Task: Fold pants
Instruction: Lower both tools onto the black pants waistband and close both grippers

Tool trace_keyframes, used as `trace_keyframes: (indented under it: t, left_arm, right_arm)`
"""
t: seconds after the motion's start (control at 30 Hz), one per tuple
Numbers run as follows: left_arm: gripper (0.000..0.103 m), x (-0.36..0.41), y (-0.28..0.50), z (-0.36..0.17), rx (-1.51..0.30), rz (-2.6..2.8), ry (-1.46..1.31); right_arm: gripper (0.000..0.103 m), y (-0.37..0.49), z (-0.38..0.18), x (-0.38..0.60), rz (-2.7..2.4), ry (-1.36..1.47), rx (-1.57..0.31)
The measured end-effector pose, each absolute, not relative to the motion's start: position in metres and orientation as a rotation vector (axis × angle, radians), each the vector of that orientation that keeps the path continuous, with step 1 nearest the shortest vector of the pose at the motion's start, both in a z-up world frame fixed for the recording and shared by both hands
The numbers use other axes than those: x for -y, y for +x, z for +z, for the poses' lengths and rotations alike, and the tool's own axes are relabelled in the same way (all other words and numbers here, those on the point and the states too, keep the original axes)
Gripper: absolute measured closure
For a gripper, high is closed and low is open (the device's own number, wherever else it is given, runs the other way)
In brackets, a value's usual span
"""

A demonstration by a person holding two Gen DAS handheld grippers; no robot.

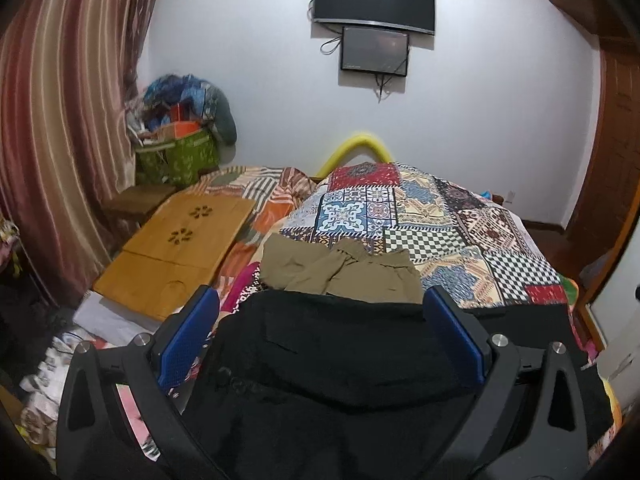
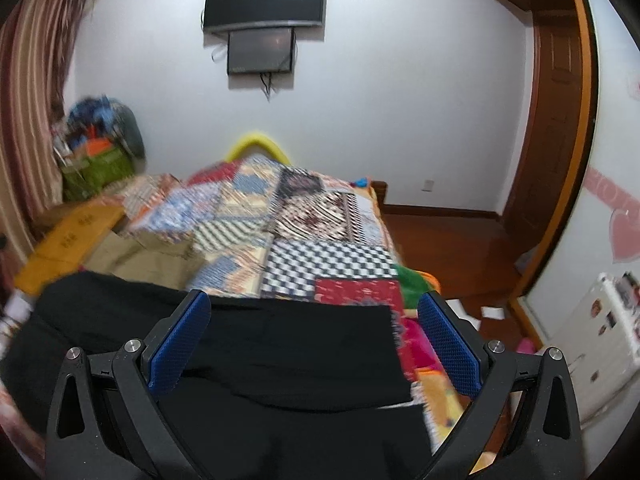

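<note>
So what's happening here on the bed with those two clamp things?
A person is folding pants using a hand-held gripper in each hand. The left gripper and right gripper both hang open above the black pants, which lie spread on the patchwork bedspread; neither grips the cloth. Khaki pants lie just beyond, beside a wooden lap desk.

No text, label, brand, number or sign can be read anywhere in either view.
</note>
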State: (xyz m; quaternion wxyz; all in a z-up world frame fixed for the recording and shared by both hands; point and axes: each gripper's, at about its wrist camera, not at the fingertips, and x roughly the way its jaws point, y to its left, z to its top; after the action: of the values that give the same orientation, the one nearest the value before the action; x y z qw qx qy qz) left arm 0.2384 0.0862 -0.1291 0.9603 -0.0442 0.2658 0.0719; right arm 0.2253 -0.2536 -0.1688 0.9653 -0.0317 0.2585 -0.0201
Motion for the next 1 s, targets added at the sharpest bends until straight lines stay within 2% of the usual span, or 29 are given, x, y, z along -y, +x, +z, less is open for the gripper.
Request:
trace_keyframes:
  t: [0.33,0.6,1.0]
  left_arm:
    - [0.000,-0.142,0.326,-0.198,-0.678,0.254,-0.056]
    - [0.000,-0.189,0.393,-0.250,-0.859,0.176,-0.147]
    - [0.000,-0.210,0.459,-0.296,-1.089,0.160,-0.133]
  right_arm:
    - [0.000,0.281,-0.212,0.283,-0.062,-0.162,-0.657]
    - [0.000,0.322,-0.240,0.309,-0.049,-0.152,-0.758]
    - [0.000,0.369,-0.269,0.355,-0.018,-0.105,-0.839]
